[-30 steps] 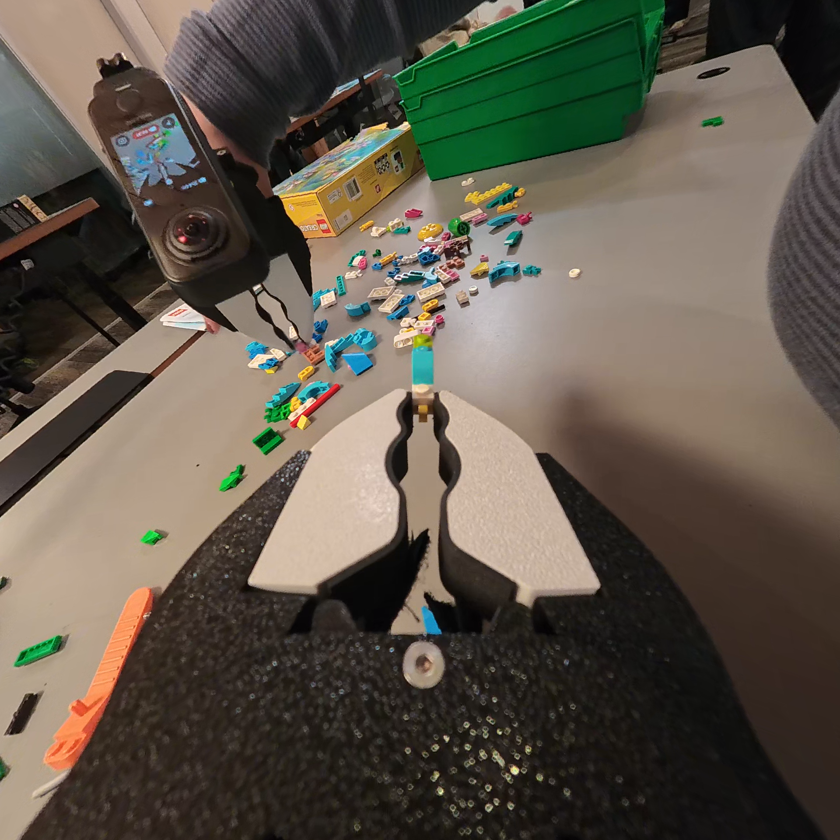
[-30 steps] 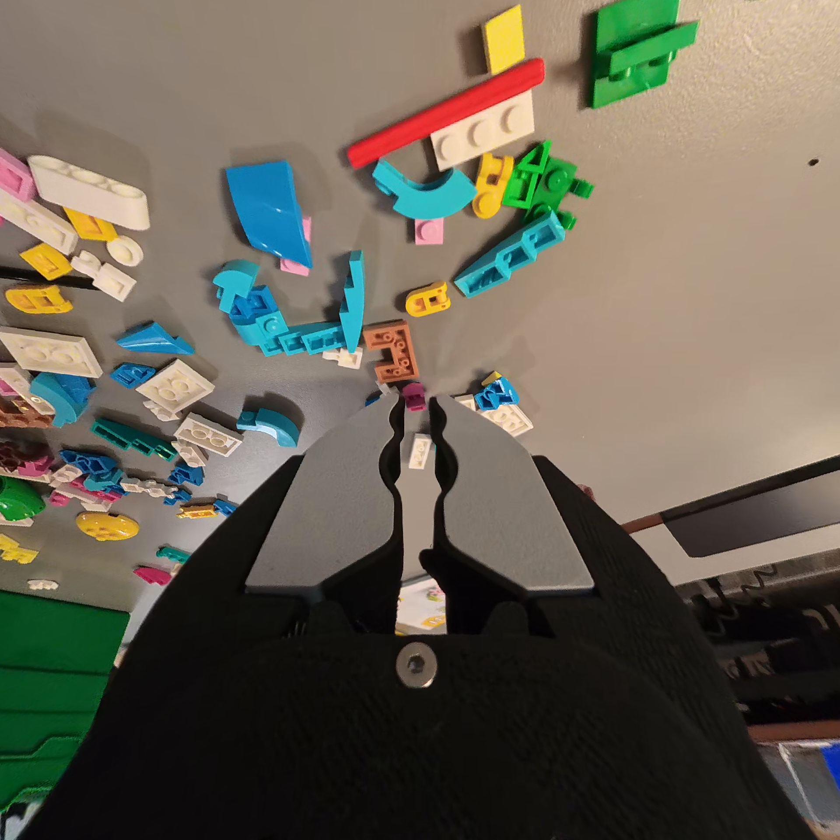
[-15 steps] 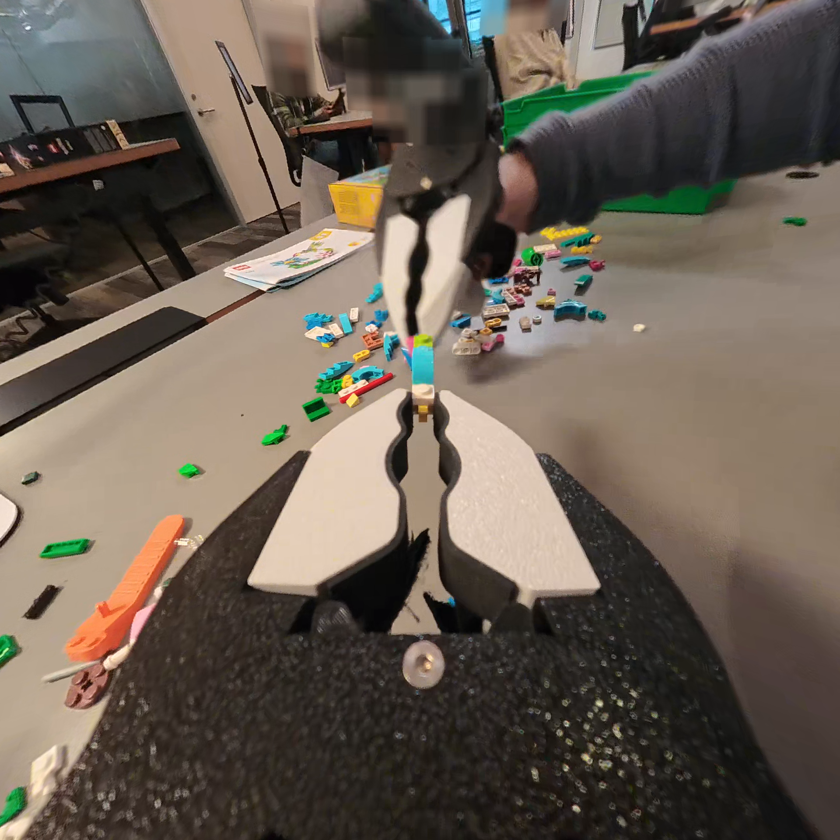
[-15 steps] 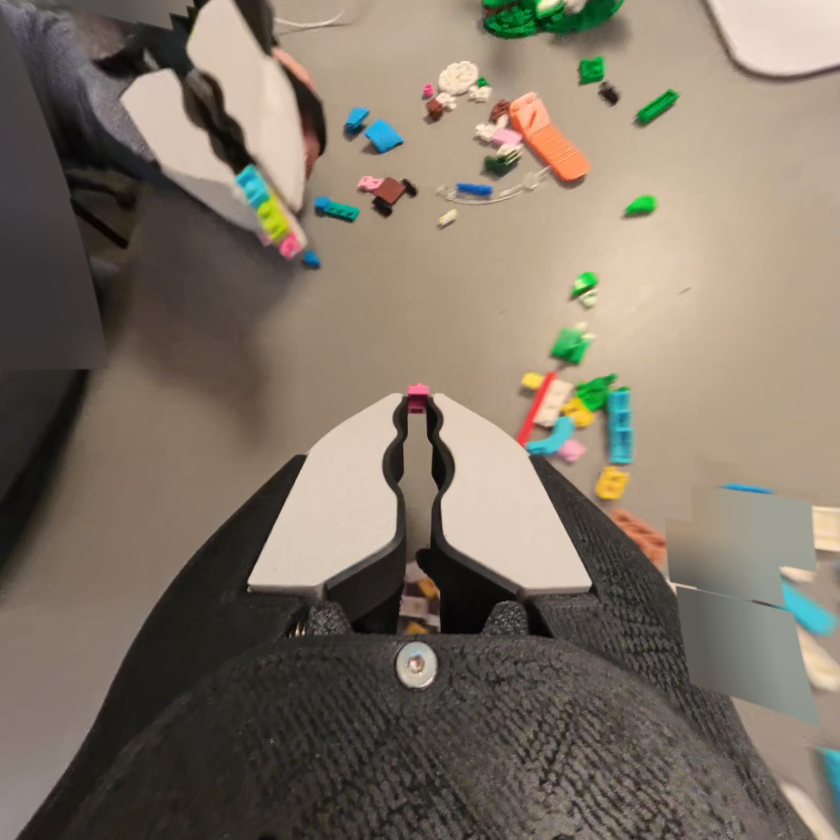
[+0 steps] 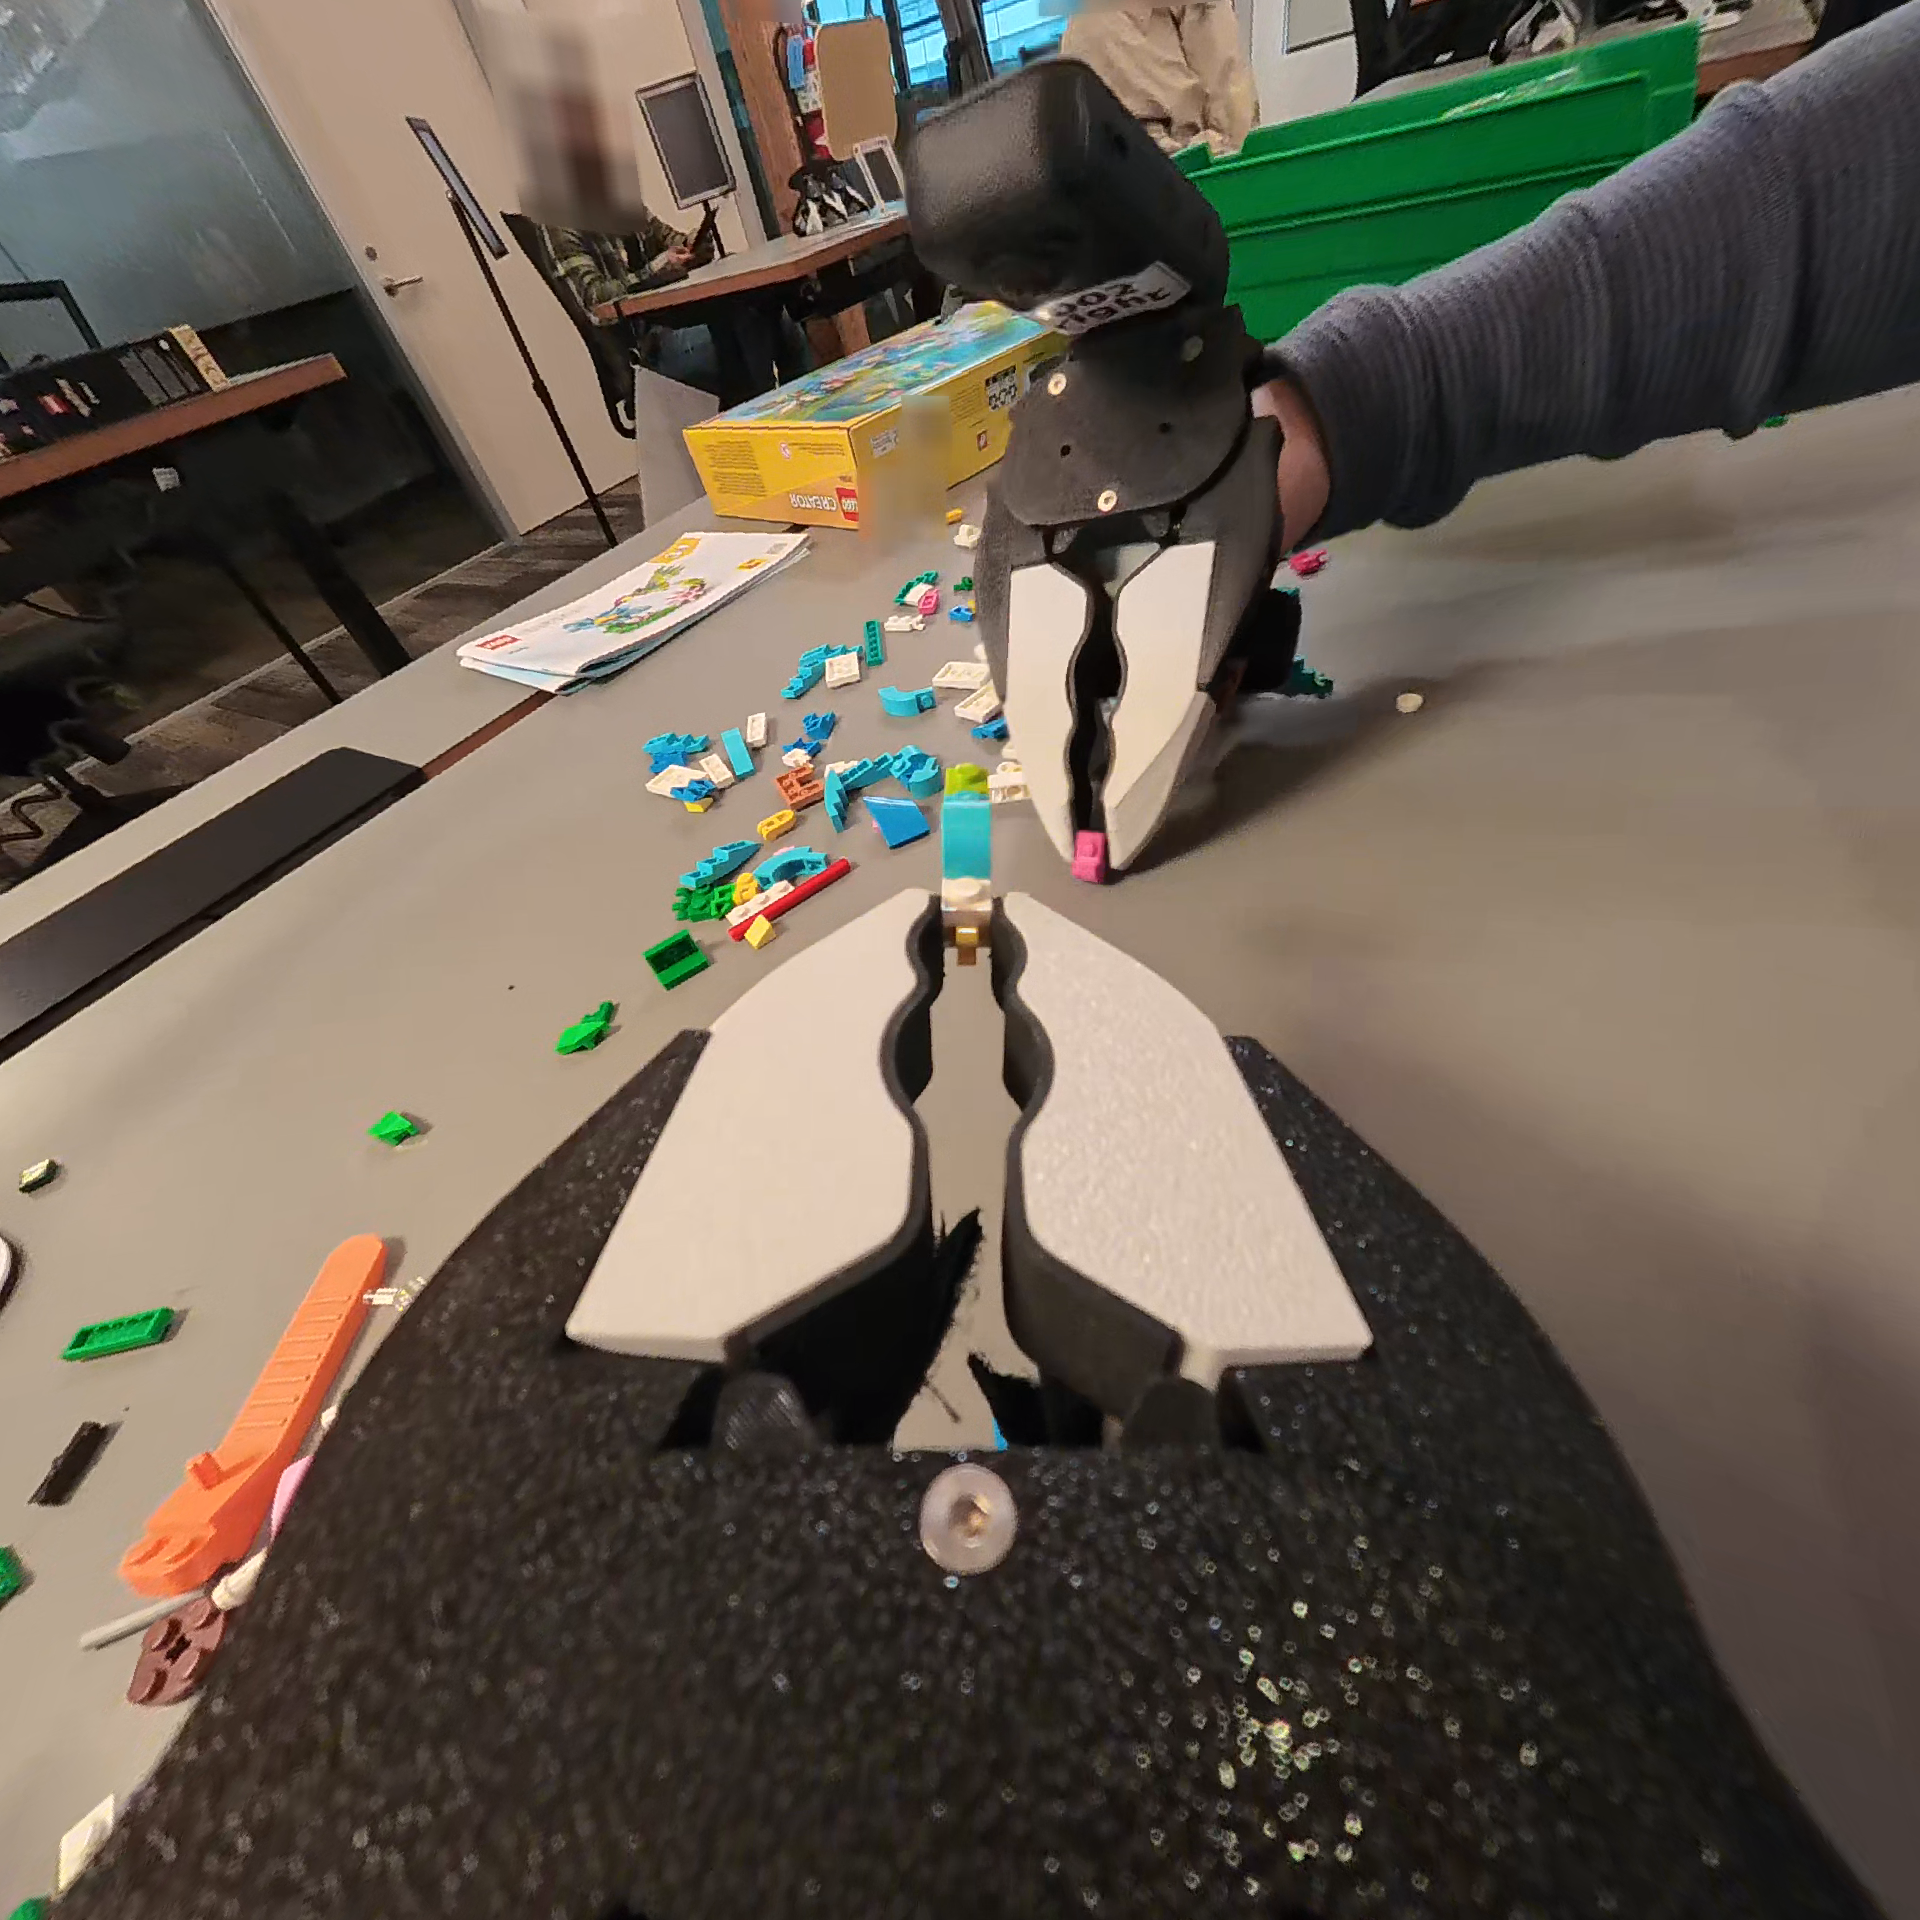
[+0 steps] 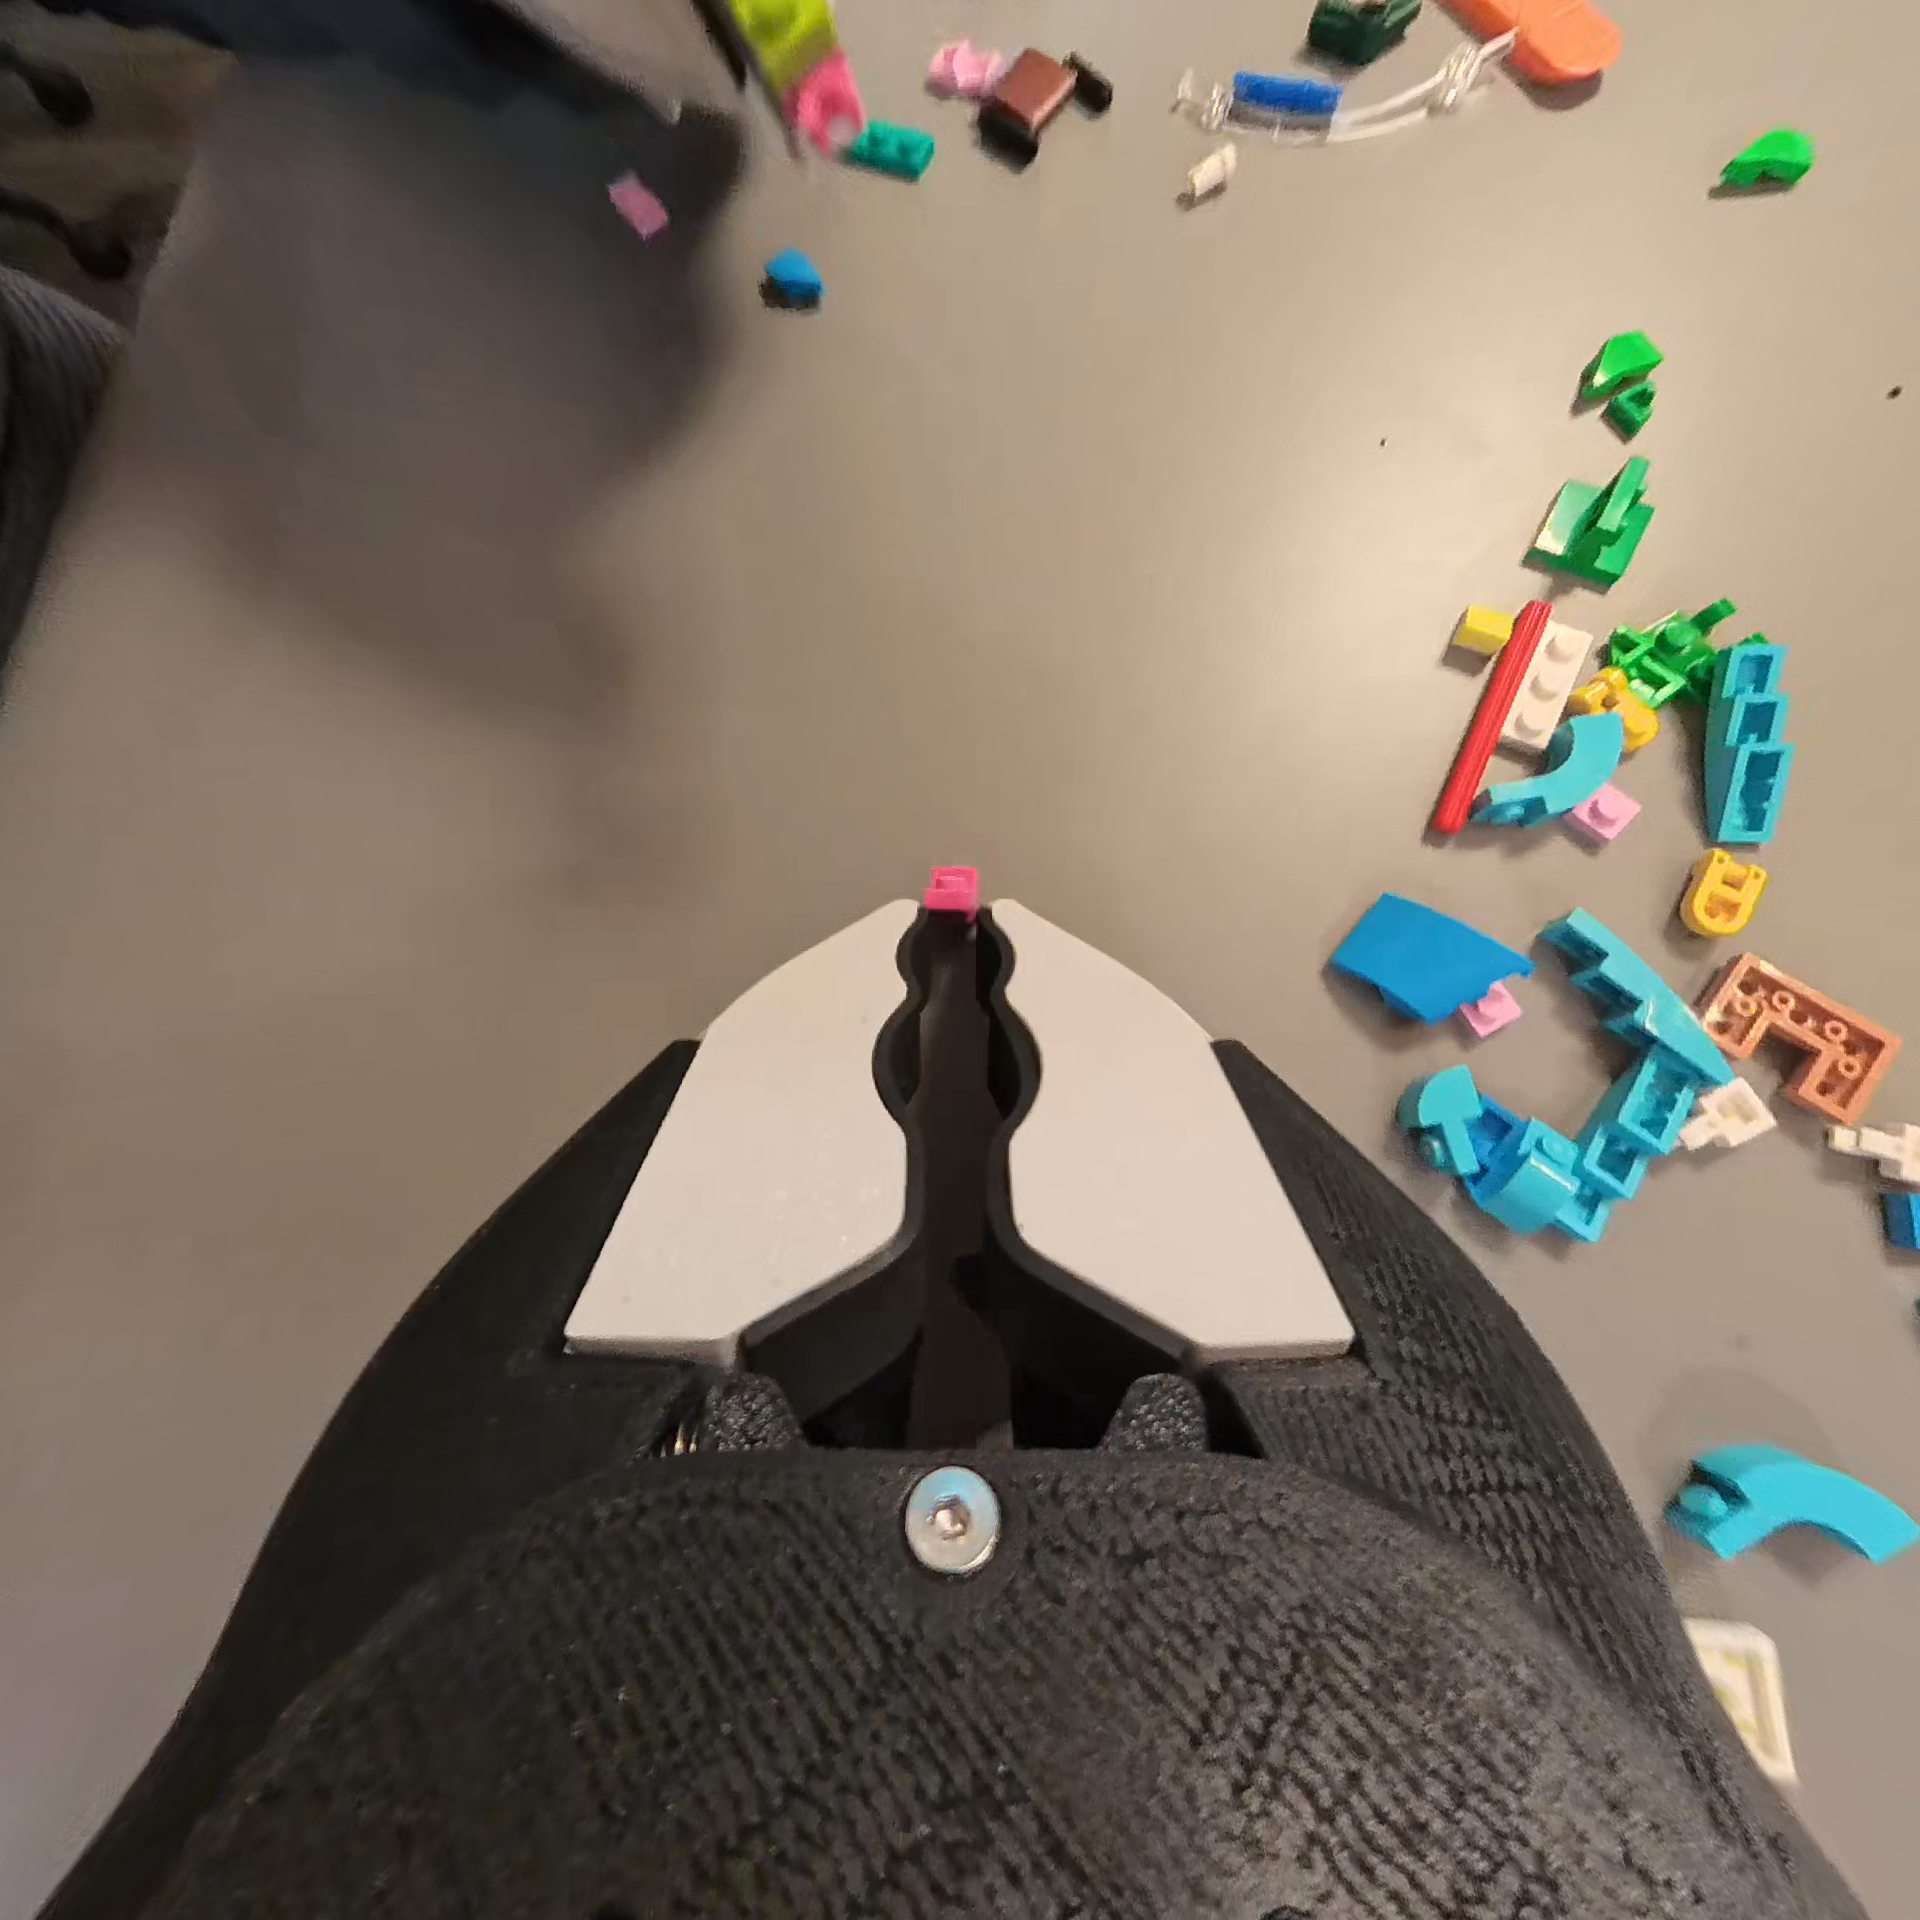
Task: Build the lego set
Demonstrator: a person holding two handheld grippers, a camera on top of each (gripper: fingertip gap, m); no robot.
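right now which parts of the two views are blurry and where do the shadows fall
Left wrist view: the green bins and background room are smeared, while the small stacked piece in the left gripper is sharp; a soft shadow darkens the table at right.
Right wrist view: the magenta piece in the right gripper is crisp, the top-left corner is motion-blurred, and a broad shadow lies there.

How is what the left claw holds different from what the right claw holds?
The left claw grips a tall stack of several bricks: white, blue, lime. The right claw pinches one tiny magenta piece. The stack sticks out far past its tips; the magenta piece barely shows. Both are held above the table.
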